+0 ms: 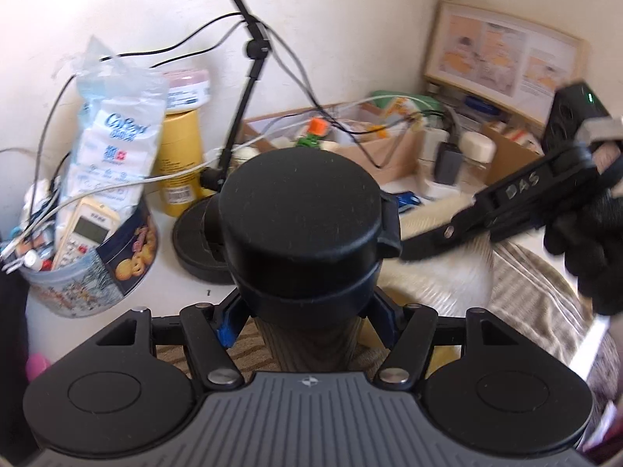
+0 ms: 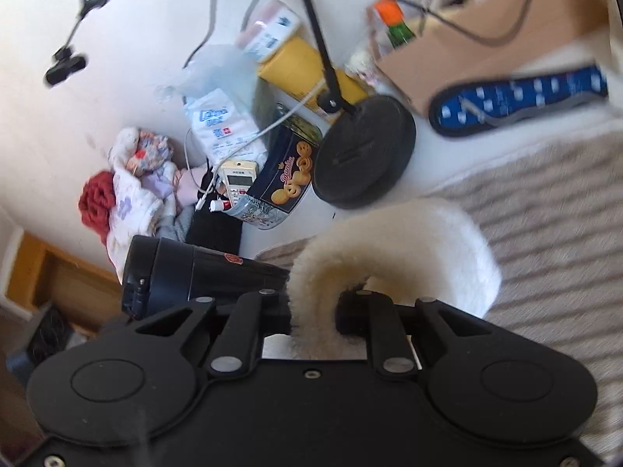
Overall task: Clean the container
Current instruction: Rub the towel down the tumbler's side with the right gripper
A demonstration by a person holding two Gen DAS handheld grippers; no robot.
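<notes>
Left wrist view, from its left edge: a cookie tin [image 1: 117, 257] stuffed with a remote control [image 1: 83, 233], cables and a white plastic packet stands on the white table [image 1: 163, 272]. Beside it sit a yellow canister [image 1: 181, 159] and the round black base of a lamp stand [image 1: 194, 245]. At centre the left gripper [image 1: 307, 311] is clamped on the black container [image 1: 307, 225] — its blue-tipped fingers [image 1: 226, 327] press both sides just below the closed lid, with the lid towards the camera. To the right, a cream fluffy cloth [image 1: 440, 272] lies against the container's side, over a striped towel [image 1: 525, 284]. The right gripper [image 1: 428, 239] reaches in from the right, held by a black-gloved hand [image 1: 592, 241]; cardboard boxes of clutter and a framed picture fill the far corner.

Right wrist view: a pile of clothes [image 2: 128, 194] lies at the left, and the container [image 2: 187, 276] lies sideways, lid to the left. Further right, the right gripper [image 2: 313, 311] is pinched narrow on the fluffy cloth [image 2: 389, 245], which arches up between its fingers — touching the container's end. A blue patterned slipper [image 2: 518, 97] lies at the upper right.
</notes>
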